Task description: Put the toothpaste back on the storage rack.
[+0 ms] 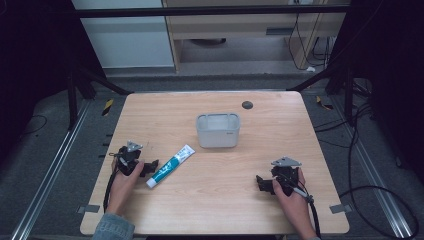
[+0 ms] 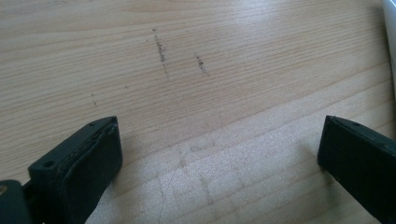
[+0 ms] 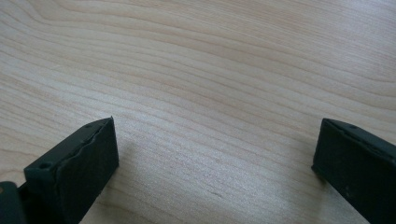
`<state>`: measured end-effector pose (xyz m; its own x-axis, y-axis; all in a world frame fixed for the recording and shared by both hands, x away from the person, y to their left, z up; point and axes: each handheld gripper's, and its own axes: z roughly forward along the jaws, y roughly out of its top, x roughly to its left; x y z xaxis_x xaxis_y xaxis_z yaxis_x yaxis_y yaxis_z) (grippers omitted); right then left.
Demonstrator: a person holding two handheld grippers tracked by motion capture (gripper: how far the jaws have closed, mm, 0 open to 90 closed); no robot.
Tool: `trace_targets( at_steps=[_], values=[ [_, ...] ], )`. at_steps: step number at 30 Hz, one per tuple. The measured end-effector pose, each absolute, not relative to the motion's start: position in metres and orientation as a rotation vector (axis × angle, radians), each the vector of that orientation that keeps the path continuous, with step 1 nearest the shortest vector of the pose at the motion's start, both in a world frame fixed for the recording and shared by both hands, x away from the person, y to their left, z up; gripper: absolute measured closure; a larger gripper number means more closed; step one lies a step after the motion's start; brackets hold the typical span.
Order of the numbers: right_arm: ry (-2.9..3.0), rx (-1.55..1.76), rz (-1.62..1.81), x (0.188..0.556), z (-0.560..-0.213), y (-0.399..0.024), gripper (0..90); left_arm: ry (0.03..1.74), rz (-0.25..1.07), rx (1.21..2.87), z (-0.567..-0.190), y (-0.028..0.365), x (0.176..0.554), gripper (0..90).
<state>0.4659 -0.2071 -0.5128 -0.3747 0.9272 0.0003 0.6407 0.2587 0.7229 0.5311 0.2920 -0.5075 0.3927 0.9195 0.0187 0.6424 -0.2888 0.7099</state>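
A white and teal toothpaste tube (image 1: 170, 165) lies at a slant on the wooden table (image 1: 215, 210), left of centre. Behind it stands a translucent grey bin (image 1: 218, 130). My left gripper (image 1: 150, 167) rests on the table just left of the tube, held by a hand, jaws wide apart. In the left gripper view the left gripper (image 2: 219, 154) is open over bare, scuffed wood, with a white edge at the far right. My right gripper (image 1: 261, 183) sits at the front right, also hand-held. In the right gripper view the right gripper (image 3: 215, 149) is open with only wood between its jaws.
A small dark round spot (image 1: 247, 105) marks the table's far edge. Black cables (image 1: 380, 190) trail over the floor on the right, and metal rails (image 1: 45, 175) run along both sides. Furniture stands behind the table.
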Motion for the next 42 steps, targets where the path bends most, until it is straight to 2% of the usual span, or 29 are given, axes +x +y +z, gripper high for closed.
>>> trace_targets(
  at_steps=[7, 15, 17, 22, 30, 42],
  values=[
    [2.109, 1.422, 0.902, 0.466, -0.513, -0.207, 0.3, 1.316, 0.581, 2.044, -0.506, 0.294, 0.529, 1.3],
    [2.112, 1.417, 0.901, 0.465, -0.513, -0.207, 0.3, 1.285, 0.672, 2.031, -0.491, 0.290, 0.517, 3.3],
    [2.114, 1.415, 0.902, 0.465, -0.513, -0.207, 0.3, 1.248, 0.652, 2.032, -0.479, 0.288, 0.511, 7.6],
    [2.114, 1.414, 0.903, 0.465, -0.513, -0.207, 0.4, 1.184, 0.688, 2.072, -0.465, 0.282, 0.504, 7.0],
    [2.115, 1.415, 0.905, 0.465, -0.513, -0.207, 0.4, 1.148, 0.657, 2.066, -0.447, 0.276, 0.489, 6.7],
    [2.116, 1.414, 0.904, 0.465, -0.513, -0.207, 0.3, 1.108, 0.646, 2.097, -0.442, 0.263, 0.483, 4.2]
  ],
)
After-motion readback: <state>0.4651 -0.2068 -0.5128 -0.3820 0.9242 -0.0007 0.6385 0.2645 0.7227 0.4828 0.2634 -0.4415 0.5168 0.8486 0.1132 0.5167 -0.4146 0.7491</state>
